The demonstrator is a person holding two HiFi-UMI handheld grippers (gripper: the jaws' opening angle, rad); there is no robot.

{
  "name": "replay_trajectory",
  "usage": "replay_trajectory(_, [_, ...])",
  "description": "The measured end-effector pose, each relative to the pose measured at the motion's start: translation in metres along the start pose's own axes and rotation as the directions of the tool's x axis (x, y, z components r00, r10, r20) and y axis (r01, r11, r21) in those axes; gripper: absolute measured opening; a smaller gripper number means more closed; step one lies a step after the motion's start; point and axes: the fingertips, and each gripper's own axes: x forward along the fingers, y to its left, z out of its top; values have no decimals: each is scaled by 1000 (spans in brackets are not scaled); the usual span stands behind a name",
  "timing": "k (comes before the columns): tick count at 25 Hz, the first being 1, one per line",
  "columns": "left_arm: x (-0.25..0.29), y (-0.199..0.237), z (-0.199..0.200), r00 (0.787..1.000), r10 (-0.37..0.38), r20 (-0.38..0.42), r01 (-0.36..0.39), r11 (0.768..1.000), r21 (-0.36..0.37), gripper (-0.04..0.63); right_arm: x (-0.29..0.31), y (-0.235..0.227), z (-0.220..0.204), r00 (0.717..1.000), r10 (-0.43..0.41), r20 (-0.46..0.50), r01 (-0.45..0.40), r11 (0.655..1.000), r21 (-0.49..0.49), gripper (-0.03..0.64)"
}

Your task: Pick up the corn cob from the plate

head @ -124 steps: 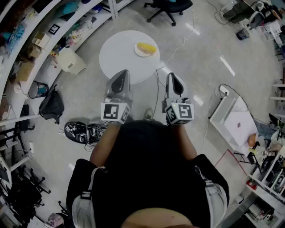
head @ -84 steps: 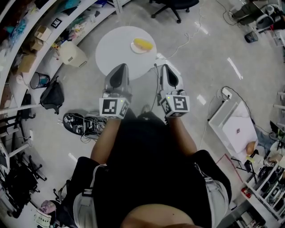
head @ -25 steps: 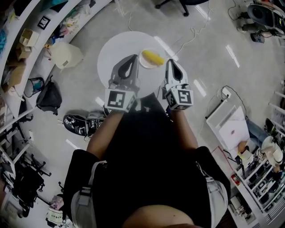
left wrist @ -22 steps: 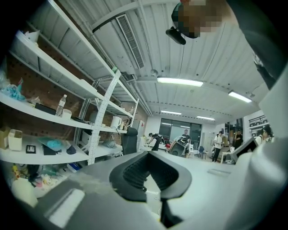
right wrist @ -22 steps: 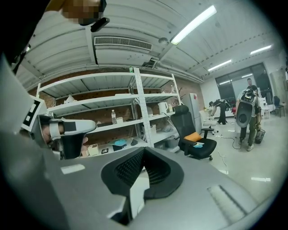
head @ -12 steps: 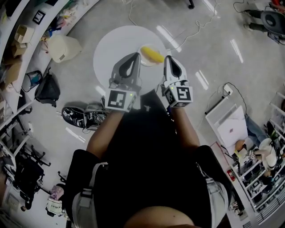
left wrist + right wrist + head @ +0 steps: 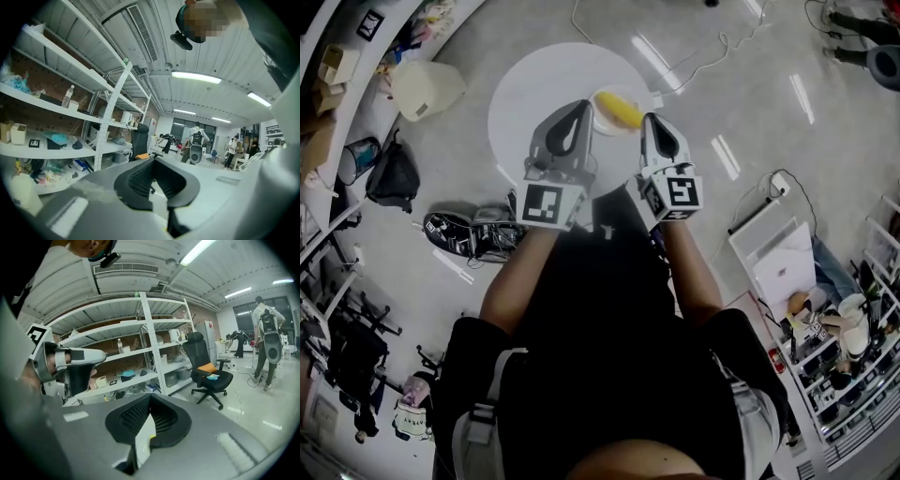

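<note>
A yellow corn cob (image 7: 619, 112) lies on a small white plate (image 7: 601, 120) at the right edge of a round white table (image 7: 530, 98). In the head view my left gripper (image 7: 580, 106) reaches over the table, its tip just left of the plate. My right gripper (image 7: 651, 120) points at the plate's near right rim. Both jaw pairs are shut with nothing in them. In the right gripper view a sliver of the plate (image 7: 143, 439) and a bit of yellow corn (image 7: 152, 436) show through the gap below the shut right gripper (image 7: 149, 401). The left gripper (image 7: 157, 162) sees neither.
Shelving with boxes lines the left wall (image 7: 337, 66). On the floor are a beige bin (image 7: 425, 89), a black bag (image 7: 394, 175), shoes (image 7: 459, 234) and cables (image 7: 694, 66). A black office chair (image 7: 206, 371) stands beyond the table; people (image 7: 197, 143) stand far off.
Both grippers have moved forward over the table and sunk lower. The plate with the corn now sits between their tips instead of ahead of them.
</note>
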Motion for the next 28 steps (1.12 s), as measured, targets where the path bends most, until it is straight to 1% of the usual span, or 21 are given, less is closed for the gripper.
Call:
replay_trajectory(3, [5, 5, -7, 1000, 14, -12, -14, 1000, -11, 0, 8, -2, -11, 999, 27, -32, -26, 1000, 10, 9])
replay_trajectory(6, [10, 11, -12, 1000, 22, -11, -22, 1000, -18, 0, 18, -2, -22, 997, 49, -62, -49, 999, -1, 11])
replay_trajectory(8, [13, 12, -17, 1000, 25, -16, -25, 1000, -17, 0, 23, -3, -31, 994, 67, -89, -68, 998, -14, 32])
replay_trajectory(14, [23, 21, -33, 999, 26, -32, -26, 1000, -16, 0, 37, -5, -58, 982, 100, -161, -108, 993, -45, 53])
replay_trajectory(18, [28, 26, -44, 998, 31, -47, -32, 999, -19, 0, 46, -3, -79, 965, 129, -230, -159, 980, -118, 91])
replay_trajectory(21, [29, 29, -51, 998, 36, -52, -37, 999, -32, 0, 52, 0, -98, 946, 142, -290, -197, 966, -170, 130])
replay_trajectory(24, [32, 32, -60, 997, 37, -65, -40, 998, -45, 0, 58, 0, -117, 925, 153, -349, -236, 949, -208, 162])
replay_trajectory(28, [39, 35, -70, 997, 39, -71, -43, 997, -57, 0, 64, -7, -137, 902, 146, -406, -260, 935, -242, 202])
